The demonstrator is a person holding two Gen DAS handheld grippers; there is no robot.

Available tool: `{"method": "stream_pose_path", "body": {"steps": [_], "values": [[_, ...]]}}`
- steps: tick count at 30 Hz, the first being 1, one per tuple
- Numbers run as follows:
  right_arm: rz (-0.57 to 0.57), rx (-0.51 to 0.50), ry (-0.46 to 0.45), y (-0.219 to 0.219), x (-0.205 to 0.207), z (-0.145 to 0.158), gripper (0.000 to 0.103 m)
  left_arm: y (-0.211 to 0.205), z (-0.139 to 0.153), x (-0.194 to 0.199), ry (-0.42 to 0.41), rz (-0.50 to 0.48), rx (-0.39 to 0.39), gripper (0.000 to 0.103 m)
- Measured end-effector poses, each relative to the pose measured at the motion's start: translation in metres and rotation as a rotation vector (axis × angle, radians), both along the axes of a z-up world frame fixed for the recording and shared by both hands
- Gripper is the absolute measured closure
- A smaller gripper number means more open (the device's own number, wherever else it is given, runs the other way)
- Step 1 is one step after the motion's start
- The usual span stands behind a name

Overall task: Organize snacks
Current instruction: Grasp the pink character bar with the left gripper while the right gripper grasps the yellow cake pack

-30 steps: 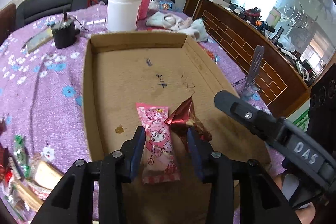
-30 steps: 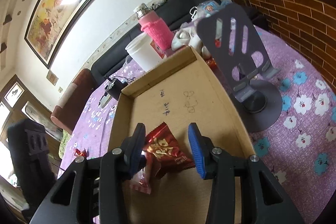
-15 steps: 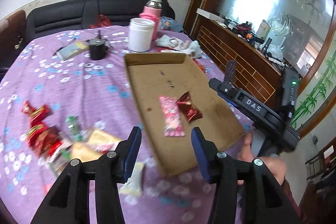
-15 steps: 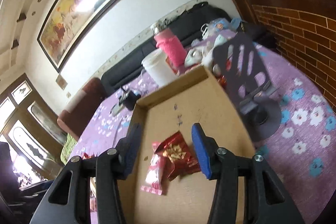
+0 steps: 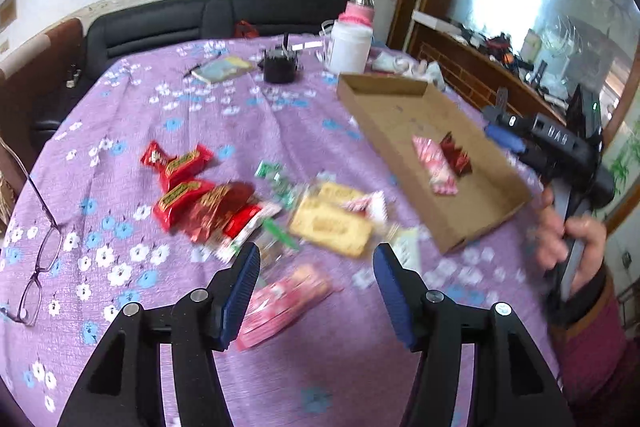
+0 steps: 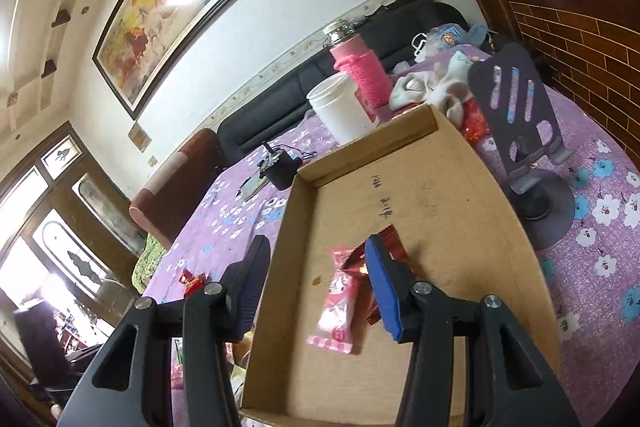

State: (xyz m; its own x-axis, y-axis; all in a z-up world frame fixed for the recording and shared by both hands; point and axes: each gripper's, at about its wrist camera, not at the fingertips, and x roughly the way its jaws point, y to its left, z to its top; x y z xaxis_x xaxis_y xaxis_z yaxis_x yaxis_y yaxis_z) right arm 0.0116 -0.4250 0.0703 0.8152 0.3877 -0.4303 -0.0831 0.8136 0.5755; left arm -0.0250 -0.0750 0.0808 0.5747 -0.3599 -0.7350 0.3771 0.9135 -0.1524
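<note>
A cardboard tray (image 5: 400, 107) lies on the purple flowered cloth, with a pink snack (image 5: 434, 167) and a red snack (image 5: 456, 155) inside it. Left of the tray is a loose pile: red packets (image 5: 180, 163), a yellow packet (image 5: 328, 223) and a blurred pink packet (image 5: 284, 299). My left gripper (image 5: 316, 287) hovers over this pile, its jaws opening with nothing held. My right gripper (image 6: 316, 267) stands open and straddles the tray's (image 6: 440, 187) left wall. Below it lies the pink snack (image 6: 336, 311); its right finger partly hides the red snack (image 6: 394, 241).
Spectacles (image 5: 36, 267) lie at the cloth's left edge. A white jar (image 5: 348, 47), a pink-sleeved bottle (image 5: 358, 11), a black pot (image 5: 280, 65) and a booklet (image 5: 222, 67) stand at the back. A grey phone stand (image 6: 520, 131) and crumpled cloths (image 6: 432, 87) sit beside the tray.
My left gripper let go of the pink snack in the tray, drew back and left over the pile, and widened. My right gripper opened off the red snack and shifted left.
</note>
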Motion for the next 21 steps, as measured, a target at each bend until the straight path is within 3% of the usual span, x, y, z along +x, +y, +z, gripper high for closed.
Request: {"method": "stream_pose_path", "body": {"steps": [7,8,11,15,19,21], "values": [[0.041,0.003,-0.005,0.008,0.002,0.001,0.055,-0.007,-0.031,0.001,0.029,-0.105,0.106,0.039],[0.04,0.0,-0.006,0.009,0.002,0.001,0.055,-0.01,-0.034,0.001,0.027,-0.108,0.124,0.034],[0.052,0.006,0.0,0.012,0.003,-0.001,0.055,-0.016,-0.045,0.004,0.02,-0.097,0.197,0.033],[0.067,-0.006,-0.001,0.017,0.003,-0.002,0.055,-0.016,-0.059,0.012,0.039,-0.075,0.217,0.033],[0.106,-0.033,-0.01,0.028,0.003,0.0,0.055,-0.012,-0.062,0.012,0.043,-0.049,0.192,0.07],[0.142,-0.054,-0.015,0.036,0.002,0.001,0.055,-0.009,-0.061,0.008,0.02,-0.005,0.223,0.073]]}}
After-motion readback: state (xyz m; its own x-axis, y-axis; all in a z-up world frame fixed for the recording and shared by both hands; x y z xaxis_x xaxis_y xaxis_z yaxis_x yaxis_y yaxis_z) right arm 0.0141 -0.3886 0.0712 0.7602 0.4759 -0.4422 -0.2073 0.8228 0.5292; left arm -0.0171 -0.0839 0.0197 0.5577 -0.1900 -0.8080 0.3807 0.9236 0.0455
